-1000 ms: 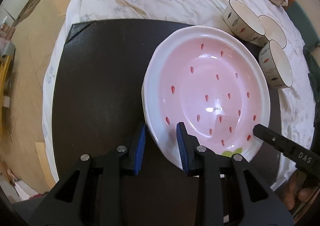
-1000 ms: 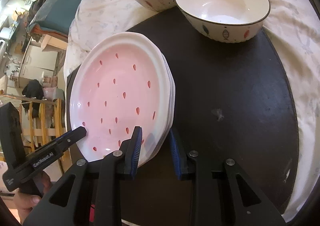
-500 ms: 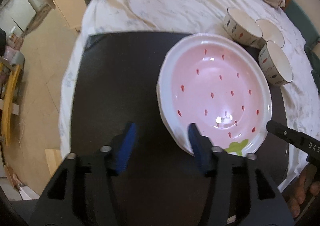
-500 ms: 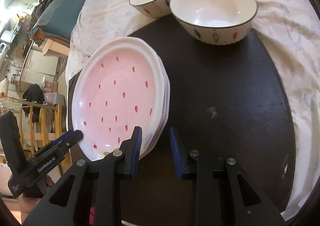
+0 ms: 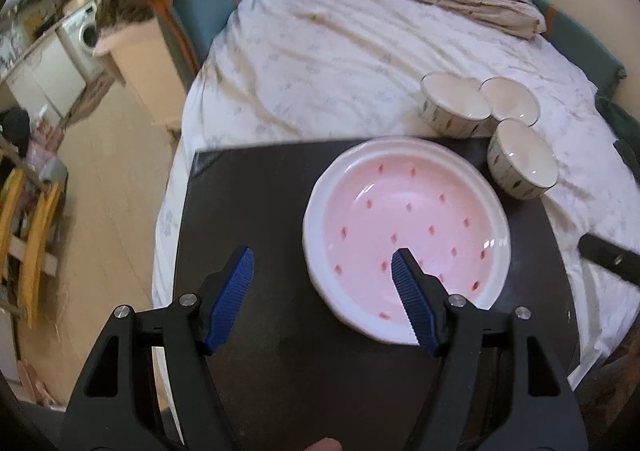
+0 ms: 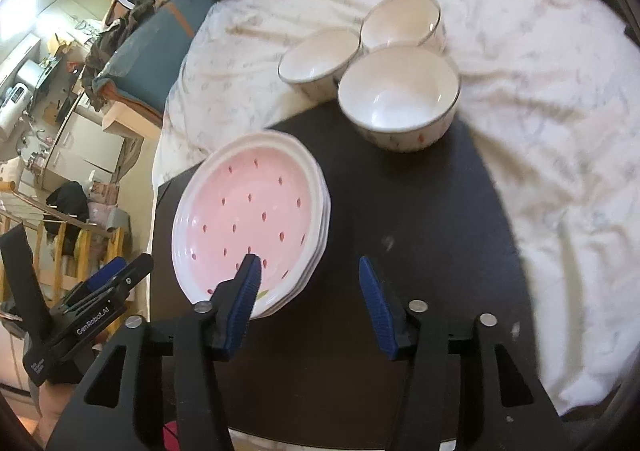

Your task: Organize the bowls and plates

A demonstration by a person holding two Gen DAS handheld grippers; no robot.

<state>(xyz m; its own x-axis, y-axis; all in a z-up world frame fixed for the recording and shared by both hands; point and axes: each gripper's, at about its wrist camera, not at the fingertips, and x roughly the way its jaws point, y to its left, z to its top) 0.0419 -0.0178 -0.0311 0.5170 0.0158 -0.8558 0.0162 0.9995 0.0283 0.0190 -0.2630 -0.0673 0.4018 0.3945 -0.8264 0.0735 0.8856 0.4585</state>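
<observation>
Left wrist view: pink plate stack (image 5: pixel 406 239) lies flat, face up, round with no long axis, on the black mat (image 5: pixel 248 203) at 3 o'clock. Left tool (image 5: pixel 320 271) has just been opening; pads apart, nothing gripped. Right tool (image 6: pixel 308 283) likewise. Three bowls (image 6: pixel 398 95) cluster upright at 12 o'clock, one on the mat edge. Bare mat at 9 o'clock.

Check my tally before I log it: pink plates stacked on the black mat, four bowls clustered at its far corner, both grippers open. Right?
Not quite: there are three bowls, not four, as the right wrist view shows. The pink plates are stacked on the black mat, and the left gripper and right gripper are open.
</observation>
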